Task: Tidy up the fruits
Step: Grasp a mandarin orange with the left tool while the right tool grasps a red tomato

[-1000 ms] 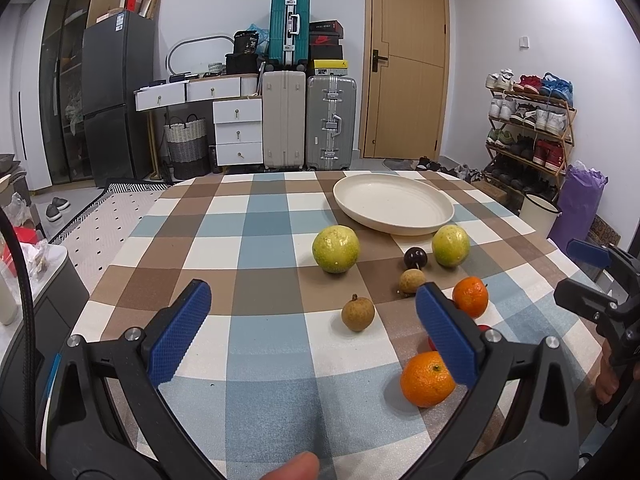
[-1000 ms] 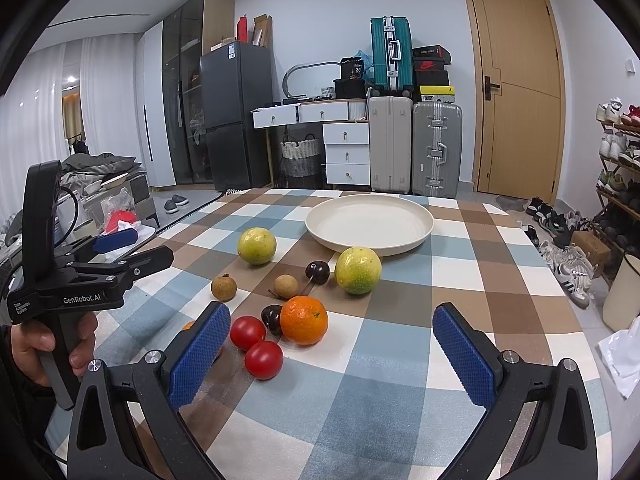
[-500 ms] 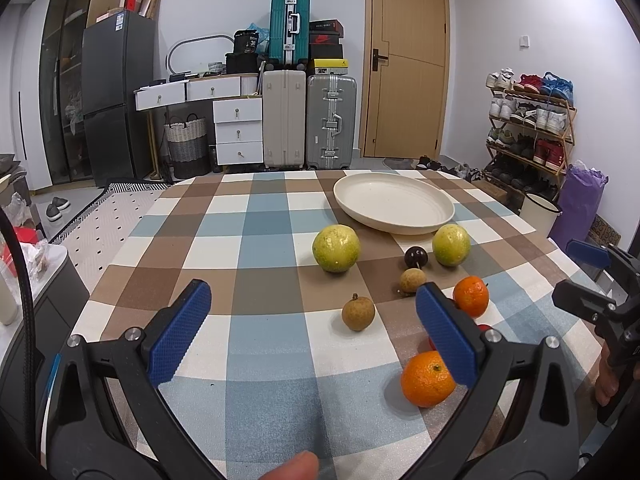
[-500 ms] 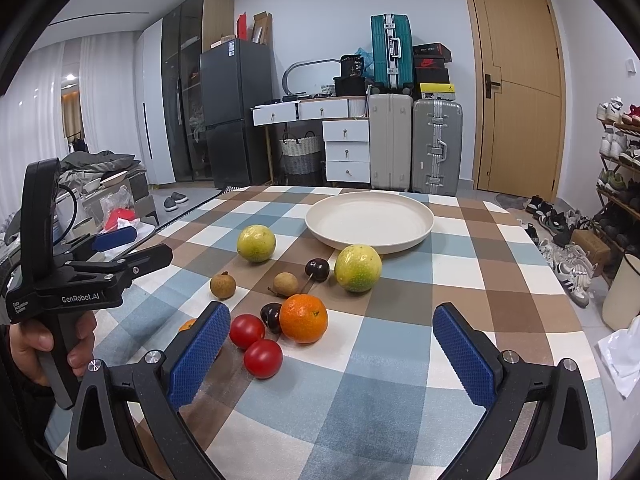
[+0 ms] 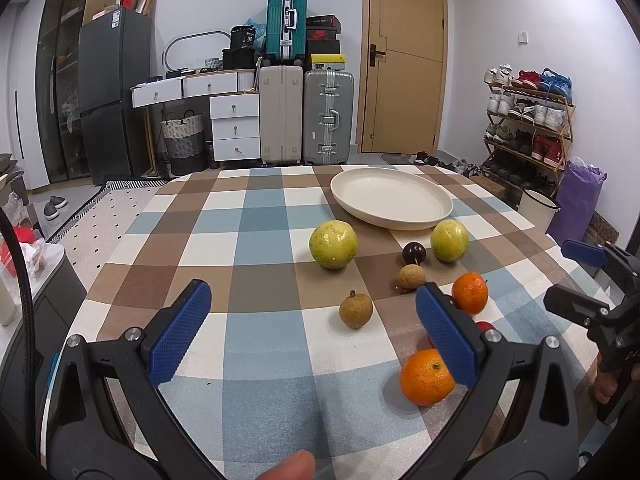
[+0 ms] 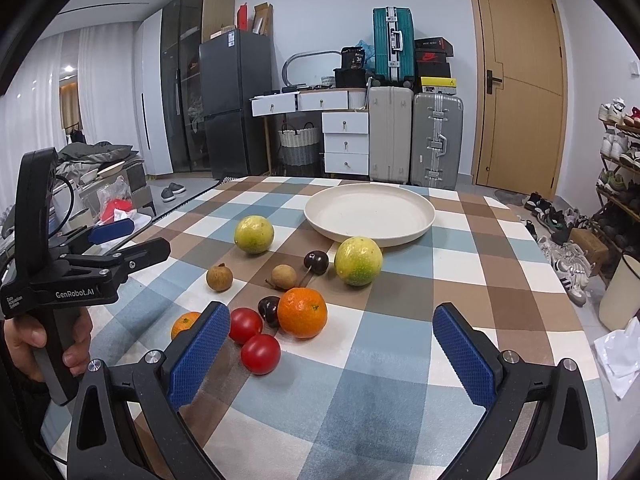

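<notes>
Checked tablecloth (image 6: pixel 400 344) bears plate (image 6: pixel 370 212) and fruit; both grippers (image 5: pixel 312 328) (image 6: pixel 332 348) gape wide, empty.

Lighting: we see even, bright indoor light; ceiling lamp (image 6: pixel 69 68) glows at ten o'clock. Soft shadows beneath fruit. Fisheye bending, dark vignette at corners. Focus sharp.

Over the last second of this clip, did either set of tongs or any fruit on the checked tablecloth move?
No visible change. Both the left tongs and the right tongs hang open above the tablecloth with nothing between them, the fruit lies where it lay, and the plate has nothing on it.
</notes>
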{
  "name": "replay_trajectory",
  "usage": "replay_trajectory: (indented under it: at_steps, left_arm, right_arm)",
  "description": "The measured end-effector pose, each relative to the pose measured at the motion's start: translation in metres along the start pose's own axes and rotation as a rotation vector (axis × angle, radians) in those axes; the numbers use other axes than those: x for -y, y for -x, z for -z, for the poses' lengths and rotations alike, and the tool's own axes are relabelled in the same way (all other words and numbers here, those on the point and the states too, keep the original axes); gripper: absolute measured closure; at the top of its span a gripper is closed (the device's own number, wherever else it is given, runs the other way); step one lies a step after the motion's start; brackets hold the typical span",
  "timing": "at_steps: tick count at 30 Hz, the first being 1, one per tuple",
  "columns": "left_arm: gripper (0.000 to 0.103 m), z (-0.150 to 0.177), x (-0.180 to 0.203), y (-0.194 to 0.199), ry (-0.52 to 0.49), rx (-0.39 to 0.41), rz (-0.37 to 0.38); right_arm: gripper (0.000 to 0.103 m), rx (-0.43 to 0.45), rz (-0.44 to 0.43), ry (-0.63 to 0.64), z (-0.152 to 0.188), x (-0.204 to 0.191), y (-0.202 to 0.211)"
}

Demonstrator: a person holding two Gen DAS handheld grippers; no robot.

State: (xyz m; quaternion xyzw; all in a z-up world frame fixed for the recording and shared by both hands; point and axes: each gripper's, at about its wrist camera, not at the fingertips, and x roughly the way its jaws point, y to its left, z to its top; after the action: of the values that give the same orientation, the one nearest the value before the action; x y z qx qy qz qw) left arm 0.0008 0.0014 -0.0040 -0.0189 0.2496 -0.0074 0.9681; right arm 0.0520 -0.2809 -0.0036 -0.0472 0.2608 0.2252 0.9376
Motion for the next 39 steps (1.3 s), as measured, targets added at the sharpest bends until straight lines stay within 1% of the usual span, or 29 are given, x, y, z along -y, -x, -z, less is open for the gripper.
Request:
replay_trajectory:
  at_steps: [4,6,9,11,13,15,18,20,22,25,30,32,35,37,39]
  left_arm:
    - [0.001,0.000,-0.001,0.000,0.003,0.001,-0.017]
    - [0.001,0.000,-0.003,0.000,0.009,0.000,-0.026]
    - [0.001,0.000,-0.004,0.000,0.008,0.000,-0.025]
    - [0.001,0.000,-0.004,-0.001,0.013,-0.013,-0.006]
    - [0.001,0.000,-0.003,-0.003,0.010,-0.038,0.025]
    - [0.001,0.001,0.001,-0.005,-0.011,-0.063,0.037]
    - [0.001,0.003,0.009,-0.007,-0.050,-0.093,0.069]
    - [0.001,0.005,0.017,-0.008,-0.078,-0.115,0.089]
    - [0.001,0.007,0.024,-0.010,-0.106,-0.130,0.095]
    - [0.001,0.013,0.032,-0.015,-0.139,-0.170,0.104]
    - [0.001,0.020,0.038,-0.023,-0.140,-0.225,0.158]
    - [0.002,0.021,0.040,-0.025,-0.147,-0.240,0.168]
    - [0.007,0.022,0.042,-0.028,-0.153,-0.260,0.188]
    - [0.017,0.024,0.043,-0.030,-0.158,-0.288,0.208]
    - [0.024,0.025,0.044,-0.032,-0.163,-0.312,0.226]
  right_arm:
    - [0.000,-0.020,0.005,0.005,-0.001,-0.001,-0.005]
    - [0.000,-0.031,0.024,0.001,-0.002,0.000,-0.007]
    - [0.000,-0.059,0.004,-0.032,-0.002,0.005,-0.012]
    - [0.000,-0.092,-0.002,-0.057,-0.004,0.008,-0.018]
    - [0.000,-0.120,-0.005,-0.052,-0.008,0.008,-0.023]
    - [0.000,-0.143,-0.015,-0.047,-0.010,0.007,-0.026]
    - [0.001,-0.210,-0.039,-0.045,-0.011,0.006,-0.037]
    - [0.006,-0.241,-0.047,-0.035,-0.008,0.004,-0.044]
    - [0.017,-0.279,-0.058,-0.024,-0.006,0.001,-0.051]
    - [0.021,-0.321,-0.079,-0.010,-0.001,-0.004,-0.061]
    - [0.023,-0.347,-0.132,0.009,0.005,-0.012,-0.068]
    - [0.024,-0.359,-0.150,0.014,0.004,-0.015,-0.071]
    - [0.028,-0.368,-0.170,0.028,0.005,-0.019,-0.071]
    - [0.033,-0.376,-0.194,0.031,0.006,-0.022,-0.072]
    - [0.036,-0.381,-0.211,0.036,0.006,-0.025,-0.072]
